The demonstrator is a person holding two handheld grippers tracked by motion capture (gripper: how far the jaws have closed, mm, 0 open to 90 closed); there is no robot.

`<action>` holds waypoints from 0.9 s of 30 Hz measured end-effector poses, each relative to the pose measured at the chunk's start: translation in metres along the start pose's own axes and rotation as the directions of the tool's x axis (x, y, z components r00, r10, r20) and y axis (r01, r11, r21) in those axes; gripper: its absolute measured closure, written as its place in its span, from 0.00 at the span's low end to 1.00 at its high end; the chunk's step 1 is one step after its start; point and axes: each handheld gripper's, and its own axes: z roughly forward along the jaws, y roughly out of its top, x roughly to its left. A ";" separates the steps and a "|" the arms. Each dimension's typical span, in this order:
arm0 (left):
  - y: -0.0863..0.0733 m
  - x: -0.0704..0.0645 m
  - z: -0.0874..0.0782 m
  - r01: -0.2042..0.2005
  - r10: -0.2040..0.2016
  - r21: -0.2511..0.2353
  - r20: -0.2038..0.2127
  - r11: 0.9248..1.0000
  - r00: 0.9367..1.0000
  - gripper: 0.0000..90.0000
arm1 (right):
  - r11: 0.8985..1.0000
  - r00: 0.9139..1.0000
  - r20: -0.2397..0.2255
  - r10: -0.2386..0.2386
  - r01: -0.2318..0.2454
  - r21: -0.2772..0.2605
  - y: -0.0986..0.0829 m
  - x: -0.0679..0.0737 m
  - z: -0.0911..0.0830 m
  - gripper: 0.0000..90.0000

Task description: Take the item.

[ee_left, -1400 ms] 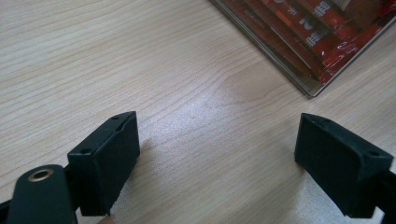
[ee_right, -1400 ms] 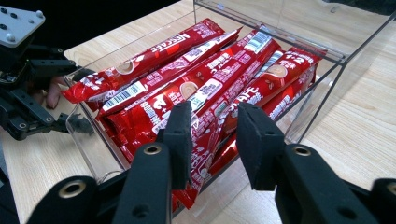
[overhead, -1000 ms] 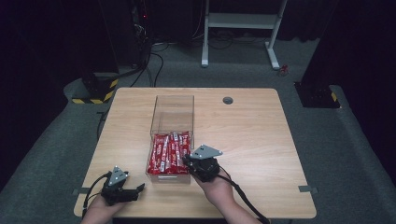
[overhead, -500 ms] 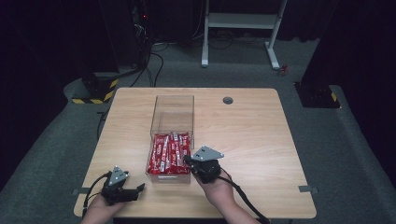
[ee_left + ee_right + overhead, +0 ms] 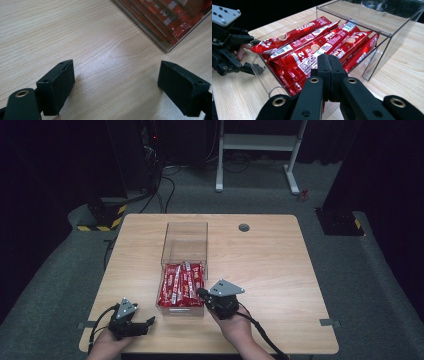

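Note:
A clear plastic box (image 5: 184,242) stands mid-table, its drawer (image 5: 180,310) pulled out toward me and full of red snack packets (image 5: 181,282). My right gripper (image 5: 201,293) is at the drawer's right front corner. In the right gripper view its jaws (image 5: 329,58) are shut together just over the near ends of the packets (image 5: 312,47), with nothing visible between them. My left gripper (image 5: 148,322) rests on the table left of the drawer's front. It is open (image 5: 116,63) over bare wood, with the drawer's corner and packets (image 5: 172,20) beyond.
The wooden table (image 5: 280,270) has a round cable hole (image 5: 244,227) at the back. Behind the table are a white frame (image 5: 260,150) and cables on grey carpet. The box's far part (image 5: 387,32) holds nothing.
The right gripper has edged slightly to the right beside the drawer. The left gripper and the drawer have not visibly moved.

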 end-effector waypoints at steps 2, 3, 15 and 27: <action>0.000 0.000 0.000 -0.002 0.002 0.001 0.000 1.000 1.000 0.16 | 1.000 1.000 -0.003 0.006 -0.006 -0.014 0.000 -0.001 -0.001 1.00; 0.000 0.000 0.000 -0.001 0.001 0.000 0.000 1.000 1.000 0.16 | 1.000 1.000 -0.005 0.010 -0.010 -0.024 -0.001 -0.001 -0.002 1.00; 0.000 0.000 0.000 0.004 -0.004 -0.002 0.000 1.000 1.000 0.16 | 0.998 0.999 -0.005 0.033 -0.033 -0.055 -0.004 -0.008 -0.011 1.00; 0.000 0.000 0.000 0.005 -0.005 -0.002 0.000 1.000 1.000 0.16 | 0.997 0.999 -0.026 0.027 -0.029 -0.077 -0.003 -0.006 -0.018 1.00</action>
